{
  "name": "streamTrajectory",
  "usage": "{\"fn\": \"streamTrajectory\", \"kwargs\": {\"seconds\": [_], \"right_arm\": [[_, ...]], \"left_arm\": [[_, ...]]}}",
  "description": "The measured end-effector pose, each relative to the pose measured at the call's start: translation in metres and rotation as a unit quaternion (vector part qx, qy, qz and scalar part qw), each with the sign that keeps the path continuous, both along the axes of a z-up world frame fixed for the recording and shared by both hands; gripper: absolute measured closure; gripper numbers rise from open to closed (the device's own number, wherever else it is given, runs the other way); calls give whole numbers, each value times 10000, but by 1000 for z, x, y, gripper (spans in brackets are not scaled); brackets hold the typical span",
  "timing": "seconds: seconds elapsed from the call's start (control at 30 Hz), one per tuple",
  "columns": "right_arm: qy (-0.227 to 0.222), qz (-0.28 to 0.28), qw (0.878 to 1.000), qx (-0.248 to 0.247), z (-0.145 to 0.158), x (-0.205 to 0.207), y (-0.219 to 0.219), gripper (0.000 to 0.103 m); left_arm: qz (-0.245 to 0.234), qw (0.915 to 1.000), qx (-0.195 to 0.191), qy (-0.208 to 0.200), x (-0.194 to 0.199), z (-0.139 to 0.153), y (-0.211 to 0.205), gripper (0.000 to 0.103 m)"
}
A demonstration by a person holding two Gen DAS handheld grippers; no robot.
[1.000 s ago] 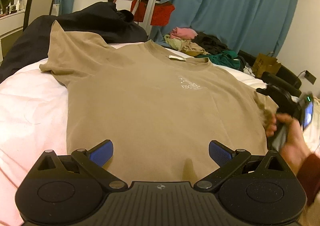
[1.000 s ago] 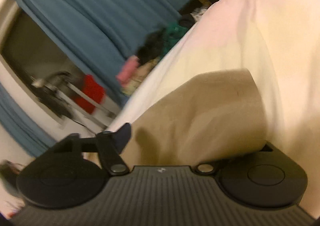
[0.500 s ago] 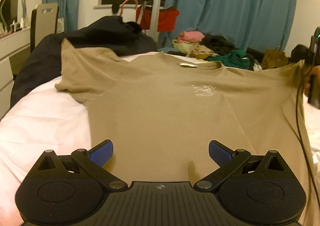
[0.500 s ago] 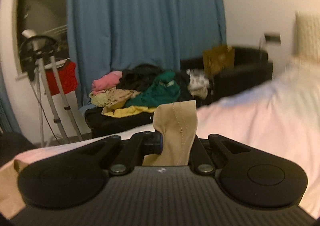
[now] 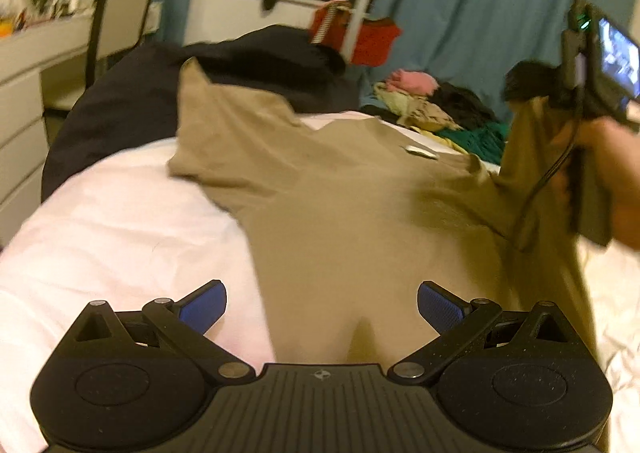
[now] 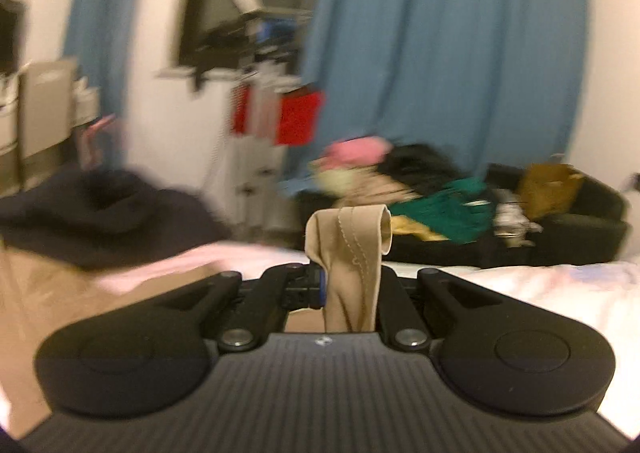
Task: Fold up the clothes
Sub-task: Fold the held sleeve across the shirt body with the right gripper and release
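A tan T-shirt (image 5: 340, 221) lies spread on the pink bedsheet (image 5: 120, 221), collar far from me. My left gripper (image 5: 322, 305) is open and empty, low over the shirt's near hem. My right gripper (image 6: 350, 285) is shut on the shirt's right sleeve (image 6: 352, 249), whose hem sticks up between the pads. In the left wrist view the right gripper (image 5: 532, 93) holds that sleeve (image 5: 524, 157) lifted above the bed at the right, over the shirt's chest.
A black garment (image 5: 208, 85) lies on the bed beyond the shirt's left sleeve. A pile of clothes (image 6: 408, 193) sits on a black seat by the blue curtain (image 6: 440, 53). A drying rack with a red cloth (image 5: 360, 33) stands behind the bed.
My right gripper has lifted the right sleeve and carried it left, over the shirt. My left gripper has shifted a little to the left along the hem and stays open.
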State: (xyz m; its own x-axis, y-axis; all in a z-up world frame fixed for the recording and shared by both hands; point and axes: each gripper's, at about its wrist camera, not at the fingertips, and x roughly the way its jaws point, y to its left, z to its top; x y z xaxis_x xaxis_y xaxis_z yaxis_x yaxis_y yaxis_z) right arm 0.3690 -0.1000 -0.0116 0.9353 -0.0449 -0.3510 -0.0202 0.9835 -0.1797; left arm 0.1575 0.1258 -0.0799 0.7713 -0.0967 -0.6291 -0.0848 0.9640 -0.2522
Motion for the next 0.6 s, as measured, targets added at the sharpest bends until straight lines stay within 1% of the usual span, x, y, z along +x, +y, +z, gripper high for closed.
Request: {"fn": "streamTrajectory", "kwargs": {"seconds": [0.1,0.17,0.23,0.27,0.3,0.37,0.43,0.53,0.6], "right_arm": [[286,215,9992,-151,-24,14,35,95],[571,270,9980,-59,-40,28,45,93],[893,378,9952,130,-52,40,45,71],[981,524,9935,246,-53,40,44,39],[1016,664,9919,367,-54,38,43,12],[883,833,9909,573,-47,25,42,8],[832,915,9893,774,-39,9,38,8],[706,948,9877,1028,-23,-25,26,8],[529,951,9857,1290,-12,-61,15,8]], "left_arm": [[132,9997,-183,109,3,-7,10,0],[149,9994,-260,199,5,-13,11,0],[140,9991,-265,284,8,-19,10,0],[133,9990,-258,326,9,-21,9,0],[126,9989,-251,369,11,-24,9,0],[145,9985,-267,456,14,-28,8,0],[106,9983,-298,483,15,-30,7,0],[29,9984,-296,487,13,-32,3,0],[-19,9989,-223,422,9,-30,-2,0]]}}
